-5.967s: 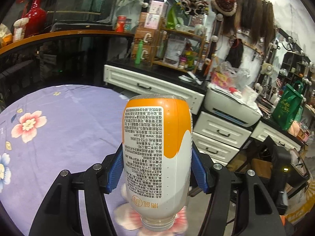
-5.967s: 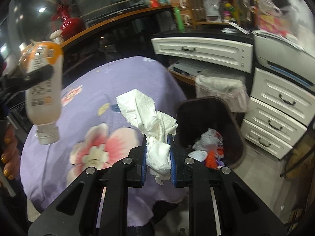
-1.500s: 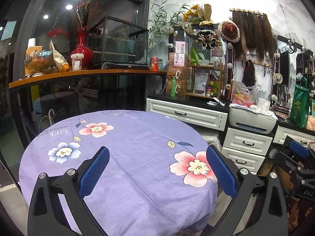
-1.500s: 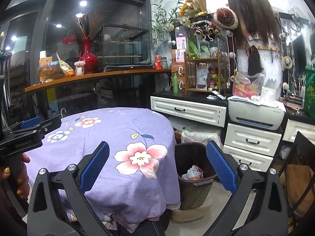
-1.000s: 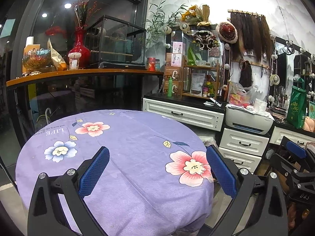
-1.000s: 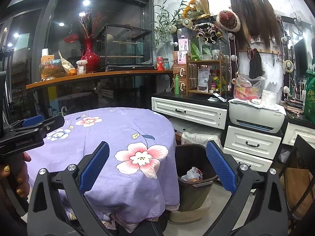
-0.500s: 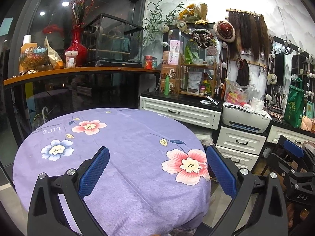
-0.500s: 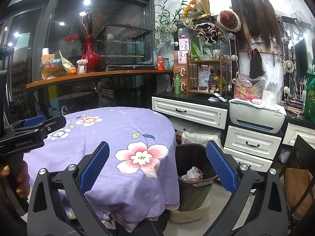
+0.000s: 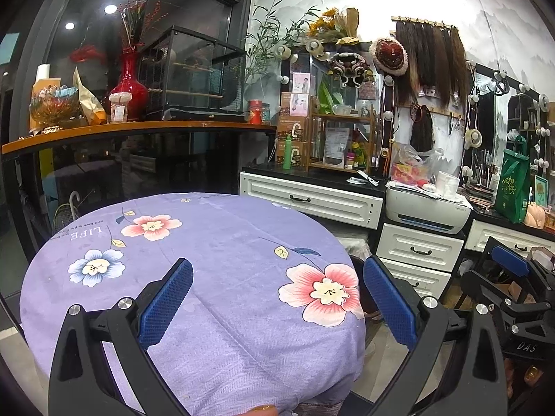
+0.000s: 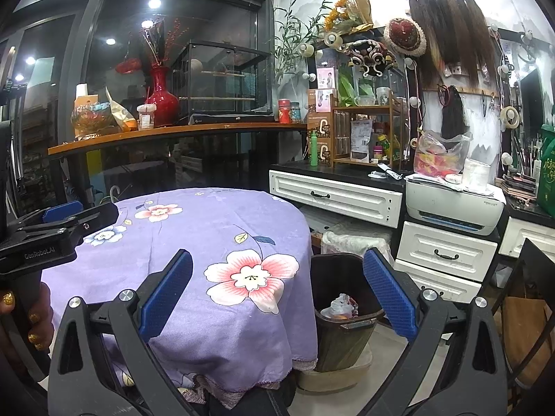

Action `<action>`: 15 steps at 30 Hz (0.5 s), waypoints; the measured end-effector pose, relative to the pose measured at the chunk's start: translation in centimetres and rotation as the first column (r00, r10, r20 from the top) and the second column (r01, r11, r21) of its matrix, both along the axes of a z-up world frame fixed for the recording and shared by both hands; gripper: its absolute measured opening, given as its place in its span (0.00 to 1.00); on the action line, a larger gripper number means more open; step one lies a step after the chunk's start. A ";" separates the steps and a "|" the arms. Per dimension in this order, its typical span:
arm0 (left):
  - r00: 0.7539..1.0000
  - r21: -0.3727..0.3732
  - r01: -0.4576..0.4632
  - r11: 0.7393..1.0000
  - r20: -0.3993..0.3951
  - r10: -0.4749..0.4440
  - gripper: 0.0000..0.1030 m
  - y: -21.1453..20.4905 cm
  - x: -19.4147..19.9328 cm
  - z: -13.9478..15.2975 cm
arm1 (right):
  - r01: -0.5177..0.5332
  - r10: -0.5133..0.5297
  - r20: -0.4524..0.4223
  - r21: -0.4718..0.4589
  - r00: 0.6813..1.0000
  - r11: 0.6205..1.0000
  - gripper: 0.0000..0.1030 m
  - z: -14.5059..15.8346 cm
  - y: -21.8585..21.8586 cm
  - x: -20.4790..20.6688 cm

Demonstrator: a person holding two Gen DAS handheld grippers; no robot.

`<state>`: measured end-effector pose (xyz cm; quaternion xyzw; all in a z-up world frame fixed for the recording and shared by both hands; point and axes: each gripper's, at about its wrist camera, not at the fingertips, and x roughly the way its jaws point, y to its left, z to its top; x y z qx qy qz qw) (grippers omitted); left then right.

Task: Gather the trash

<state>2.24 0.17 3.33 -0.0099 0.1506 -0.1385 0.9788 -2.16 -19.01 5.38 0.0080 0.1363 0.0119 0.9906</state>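
A dark brown trash bin (image 10: 341,326) stands on the floor right of the round table (image 10: 194,235), with white and red trash (image 10: 338,306) inside. The table, under a purple flowered cloth (image 9: 215,242), carries nothing. My left gripper (image 9: 277,298) is wide open and empty, held over the table's near edge. My right gripper (image 10: 277,294) is wide open and empty, held back from the table and bin. The left gripper shows at the left of the right wrist view (image 10: 59,228); the right gripper shows at the right of the left wrist view (image 9: 510,277).
White drawer cabinets (image 10: 336,197) and a printer (image 10: 454,208) line the back wall behind the bin. A wooden counter (image 9: 138,128) with a red vase (image 9: 128,83) runs behind the table. A dark chair (image 10: 527,294) stands at the right.
Six seconds ago the left gripper held an orange-and-white bottle and the right a white tissue wad; both are now open and empty. Over the last second the left wrist view drifted slightly.
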 end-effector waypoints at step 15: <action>1.000 0.023 -0.031 0.999 -0.001 0.031 0.95 -0.2 0.2 0.1 | 0.000 0.000 -0.001 0.002 1.000 1.000 0.94 0.0 0.0 0.0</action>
